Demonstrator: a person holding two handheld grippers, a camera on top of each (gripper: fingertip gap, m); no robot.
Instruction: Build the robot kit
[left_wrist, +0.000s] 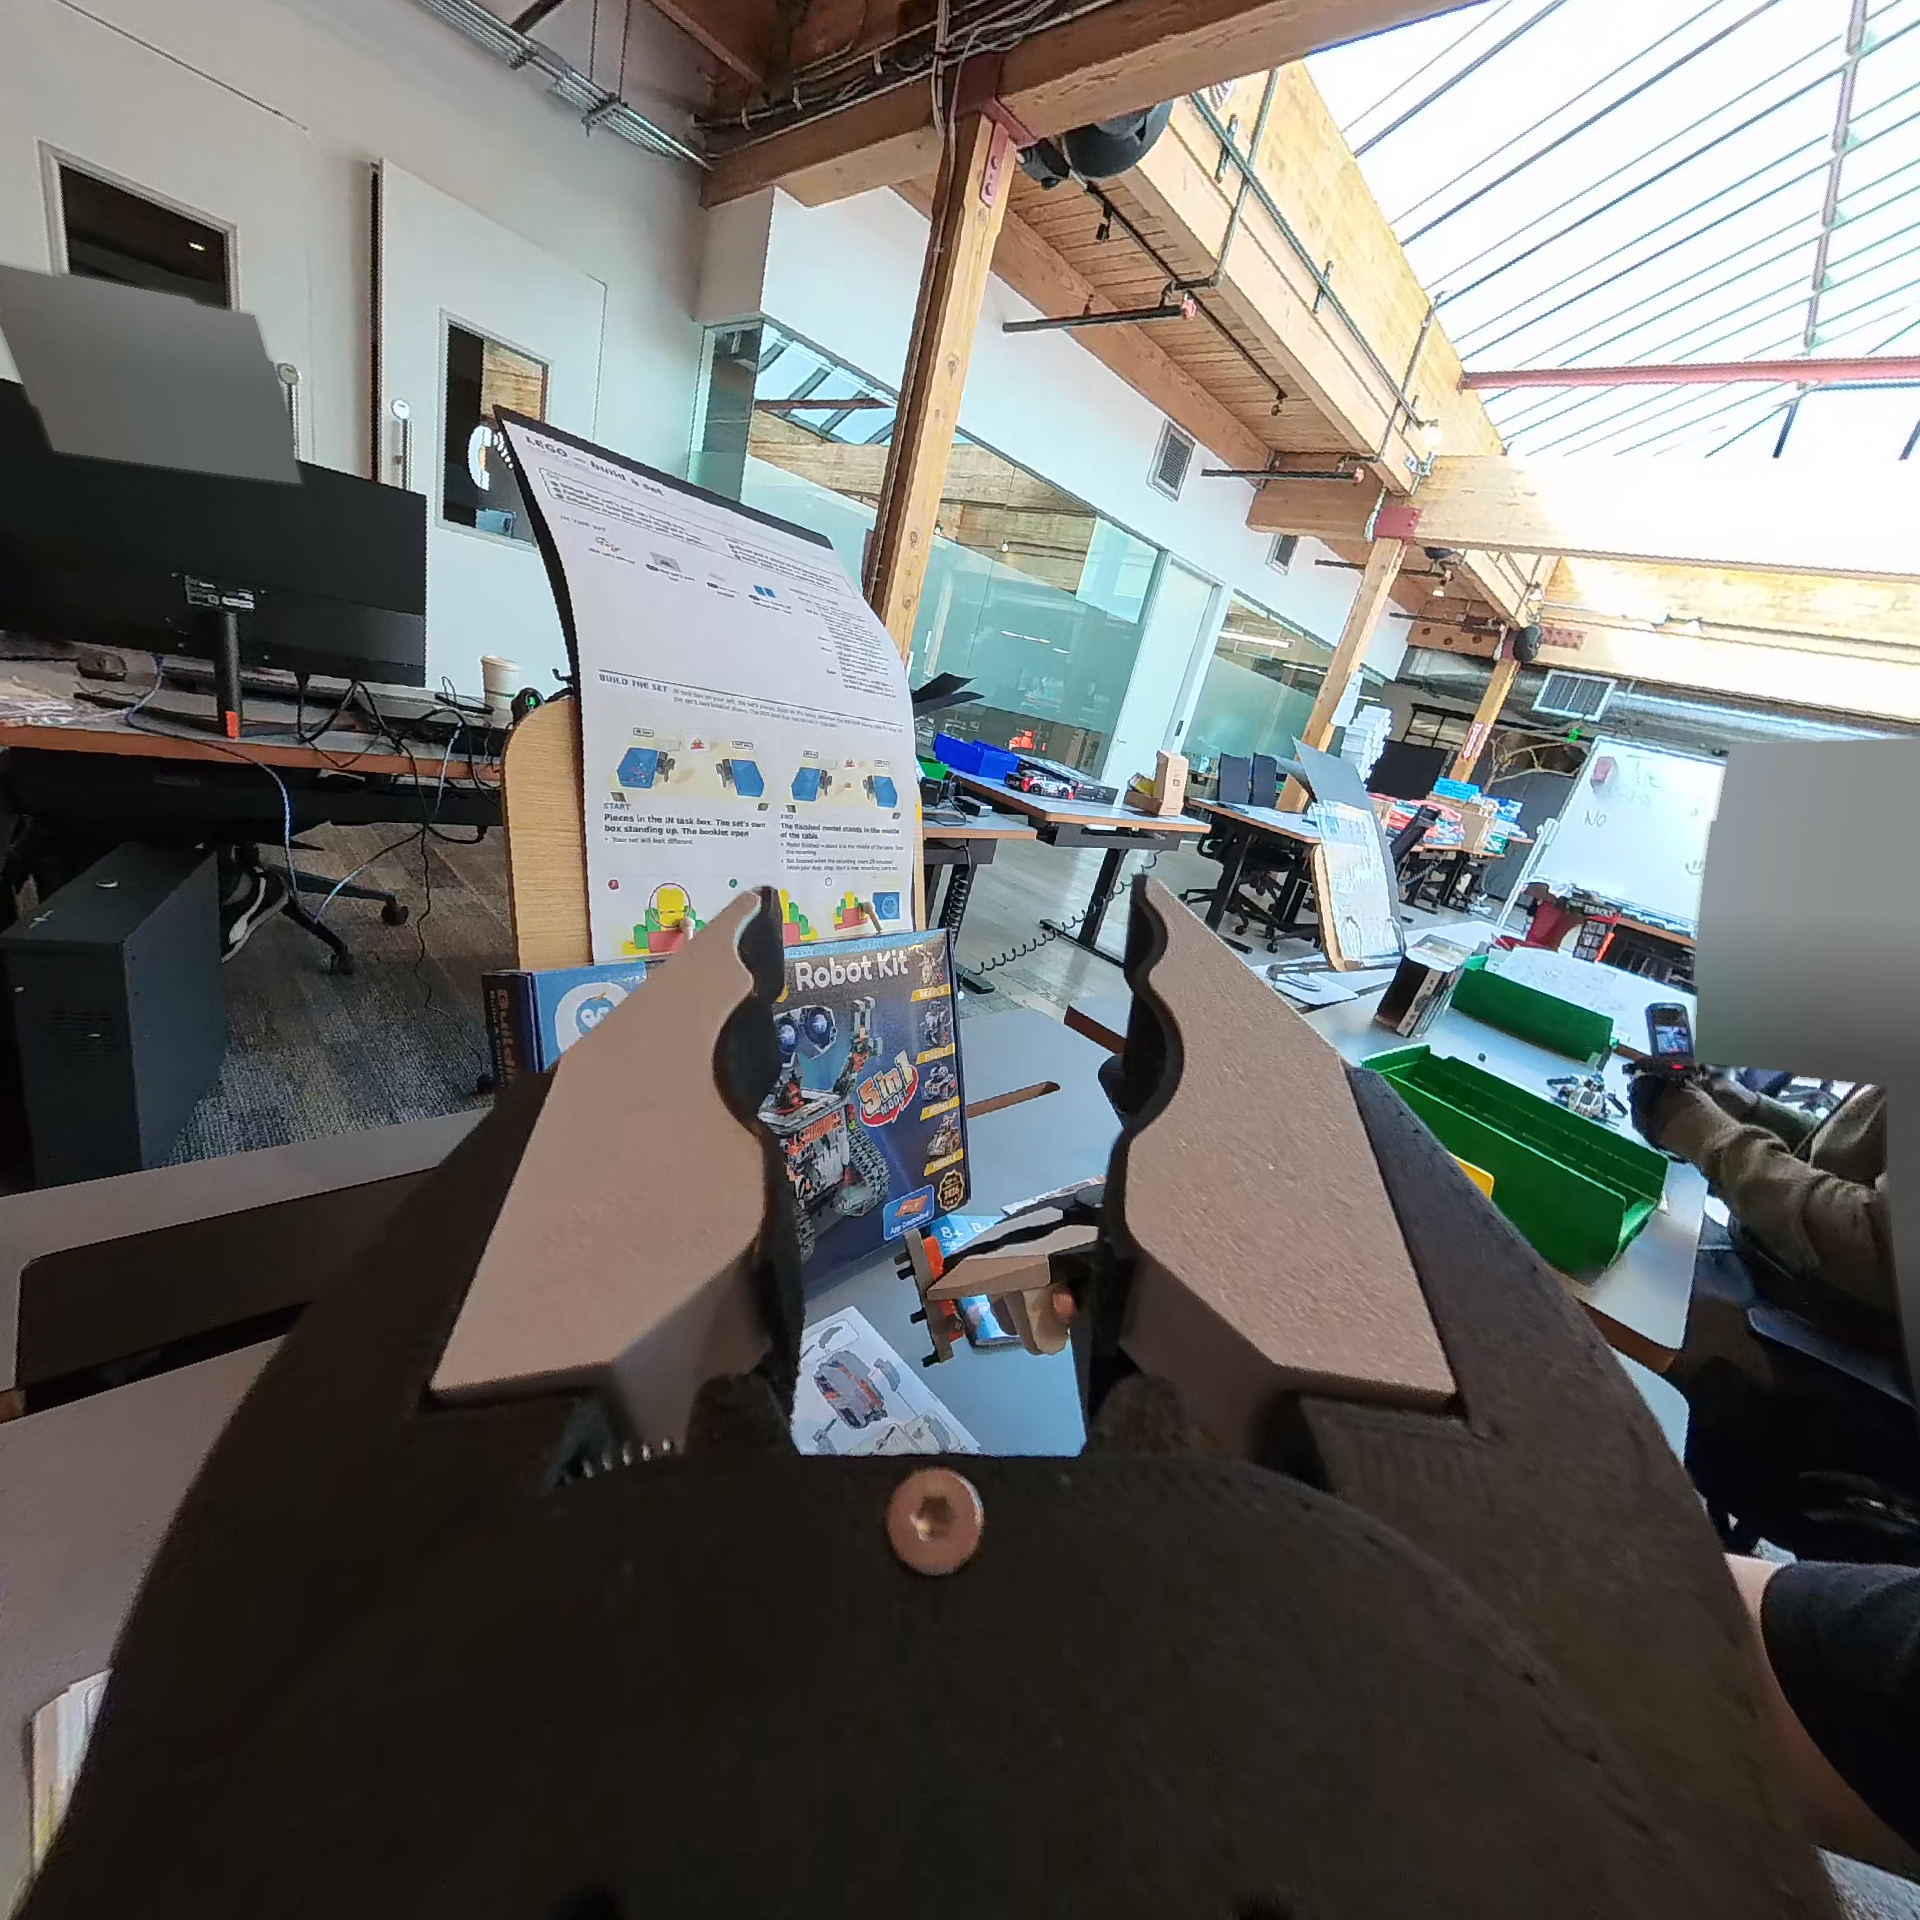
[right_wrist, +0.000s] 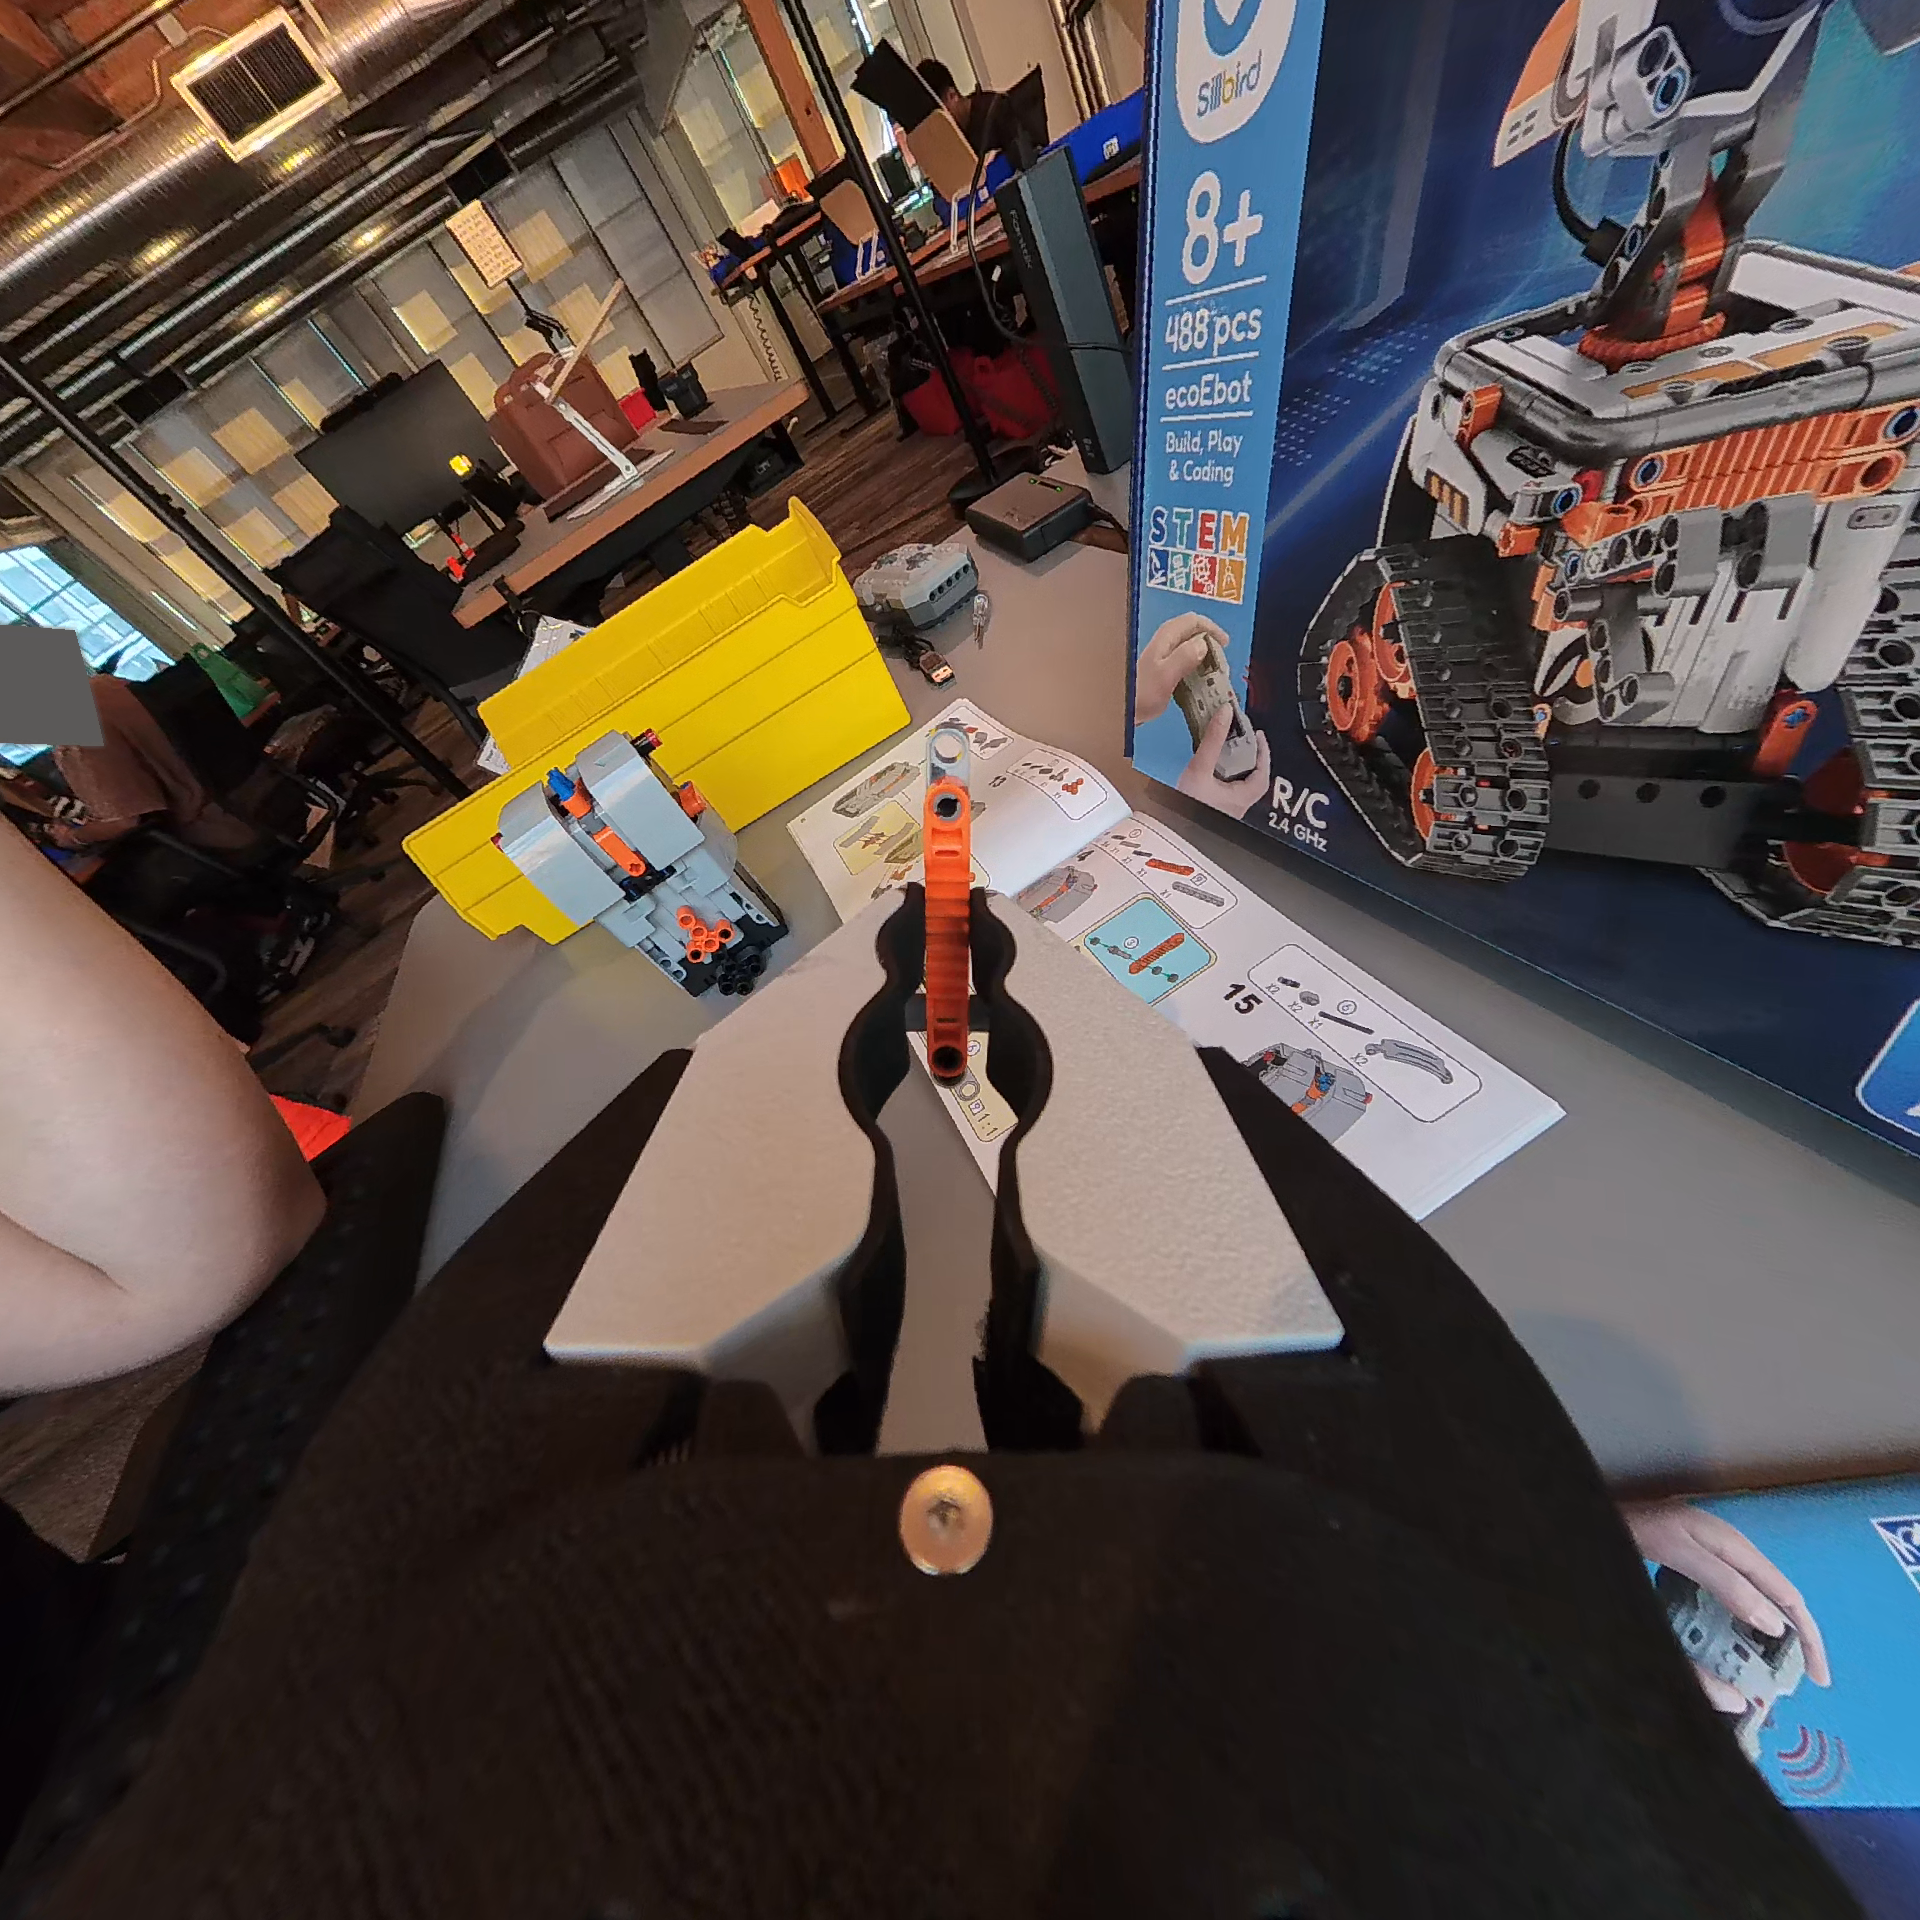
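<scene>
My right gripper (right_wrist: 945, 920) is shut on an orange toy beam (right_wrist: 948, 883) that stands up between its fingers, with a small grey beam (right_wrist: 947, 753) joined at its far end. It hovers over an open instruction booklet (right_wrist: 1226, 966) on the grey table. A partly built grey and orange model (right_wrist: 634, 862) stands to its left. A big blue robot kit box (right_wrist: 1558, 468) stands at the right. My left gripper (left_wrist: 951, 925) is open and empty, raised above the table, facing the box (left_wrist: 873, 1091). The right gripper (left_wrist: 940, 1294) shows below it.
A yellow bin (right_wrist: 707, 707) lies behind the model, with a grey motor block (right_wrist: 920, 582) beyond it. A green bin (left_wrist: 1527, 1153) sits at the right of the table. A printed sheet on a wooden stand (left_wrist: 727, 707) rises behind the box. A person's arm (left_wrist: 1766, 1153) reaches in at the far right. Tip to tip, the grippers are about 30 cm apart.
</scene>
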